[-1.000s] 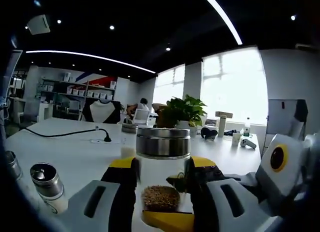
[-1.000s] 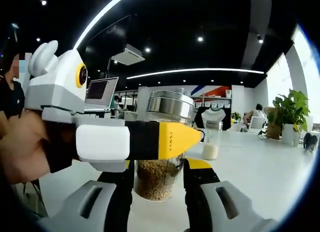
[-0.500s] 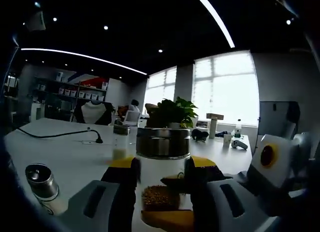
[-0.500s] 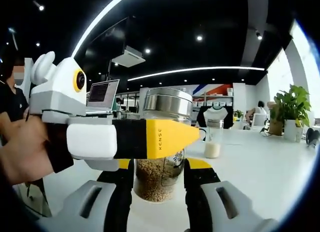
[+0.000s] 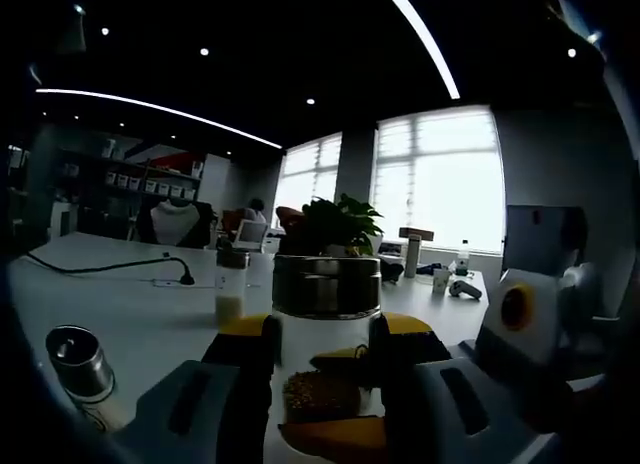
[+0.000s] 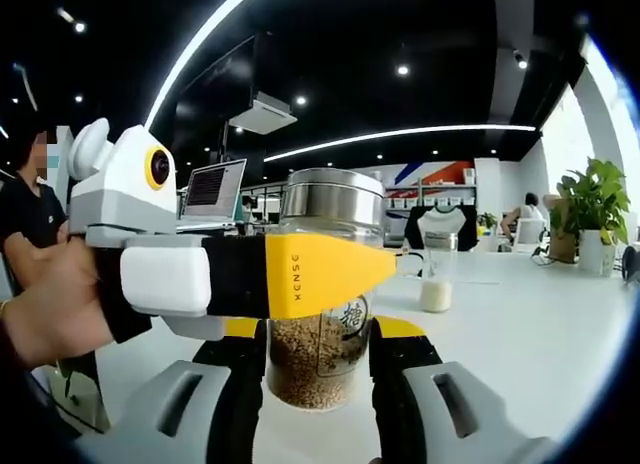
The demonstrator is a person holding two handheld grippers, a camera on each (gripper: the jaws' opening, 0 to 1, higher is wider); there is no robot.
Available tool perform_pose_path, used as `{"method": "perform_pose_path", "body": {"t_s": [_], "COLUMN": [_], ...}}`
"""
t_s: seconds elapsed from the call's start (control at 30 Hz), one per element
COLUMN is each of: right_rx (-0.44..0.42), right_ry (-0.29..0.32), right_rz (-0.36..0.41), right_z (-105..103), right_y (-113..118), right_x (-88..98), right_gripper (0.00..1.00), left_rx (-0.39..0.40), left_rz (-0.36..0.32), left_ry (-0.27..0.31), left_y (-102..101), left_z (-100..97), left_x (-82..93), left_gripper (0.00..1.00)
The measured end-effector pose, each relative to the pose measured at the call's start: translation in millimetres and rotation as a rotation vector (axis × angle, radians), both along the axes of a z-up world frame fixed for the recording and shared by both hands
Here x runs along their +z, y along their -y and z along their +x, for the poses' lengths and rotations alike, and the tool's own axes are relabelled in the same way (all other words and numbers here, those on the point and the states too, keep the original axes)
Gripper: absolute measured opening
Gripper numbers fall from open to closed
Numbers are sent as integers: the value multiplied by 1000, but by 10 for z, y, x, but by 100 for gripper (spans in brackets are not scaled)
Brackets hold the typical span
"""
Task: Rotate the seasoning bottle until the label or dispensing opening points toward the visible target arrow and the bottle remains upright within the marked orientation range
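White table (image 5: 150, 314) under dim office ceiling lights carries, from left to right in the left gripper view, a small steel-capped shaker (image 5: 80, 369), a little bottle of white powder (image 5: 230, 289), and the seasoning bottle (image 5: 325, 324), upright and grain-filled with a steel lid. My left gripper (image 5: 322, 369) has its fingers (image 5: 245, 374) clenched on that bottle's glass sides. In the right gripper view my right gripper (image 6: 318, 379) likewise grips the seasoning bottle (image 6: 322, 314), with the left gripper's yellow-tipped finger crossing its front from the left.
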State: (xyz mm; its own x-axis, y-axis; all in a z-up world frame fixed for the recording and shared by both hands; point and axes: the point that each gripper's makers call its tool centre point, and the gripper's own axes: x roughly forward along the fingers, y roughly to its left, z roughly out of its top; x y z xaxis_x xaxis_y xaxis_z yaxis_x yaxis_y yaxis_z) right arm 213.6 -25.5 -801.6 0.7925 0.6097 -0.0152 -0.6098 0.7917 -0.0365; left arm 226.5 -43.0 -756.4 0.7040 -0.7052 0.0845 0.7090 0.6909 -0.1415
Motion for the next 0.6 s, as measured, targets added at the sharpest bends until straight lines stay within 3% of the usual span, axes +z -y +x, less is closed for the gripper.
{"method": "perform_pose_path", "body": {"t_s": [0.6], "right_rx": [57], "right_ry": [-34], "right_rz": [16], "right_z": [-51], "right_y": [-42], "right_x": [-45], "right_gripper": [39], "left_rx": [-57], "left_rz": [32], "left_ry": [6], "left_y": [5], "left_z": [-48], "left_x": [-29], "left_gripper": [42]}}
